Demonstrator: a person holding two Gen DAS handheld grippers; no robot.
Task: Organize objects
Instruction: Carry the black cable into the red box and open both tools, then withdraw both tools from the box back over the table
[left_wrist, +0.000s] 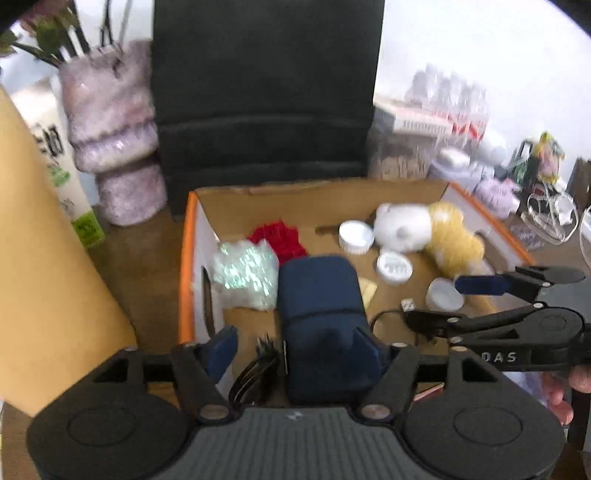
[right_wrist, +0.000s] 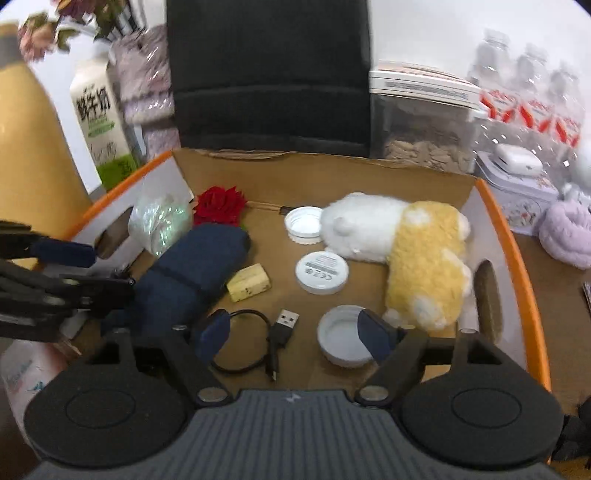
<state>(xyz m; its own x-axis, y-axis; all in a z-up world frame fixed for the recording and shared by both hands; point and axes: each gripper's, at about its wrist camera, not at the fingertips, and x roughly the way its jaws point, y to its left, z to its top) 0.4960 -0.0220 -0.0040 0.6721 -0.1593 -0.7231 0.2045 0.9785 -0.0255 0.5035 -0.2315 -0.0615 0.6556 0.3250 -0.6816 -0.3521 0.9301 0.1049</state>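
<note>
Both the left gripper (left_wrist: 295, 345) and right gripper (right_wrist: 299, 334) hover with fingers spread and empty above the cardboard box (right_wrist: 369, 173), where the navy pouch (right_wrist: 192, 269) lies; choosing a next object likely follows.

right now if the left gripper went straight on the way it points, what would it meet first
Most likely the navy blue pouch lying in the cardboard box: it sits between the open fingers of the left gripper, directly ahead. Depth is unclear, so how close it is I cannot say.
</note>
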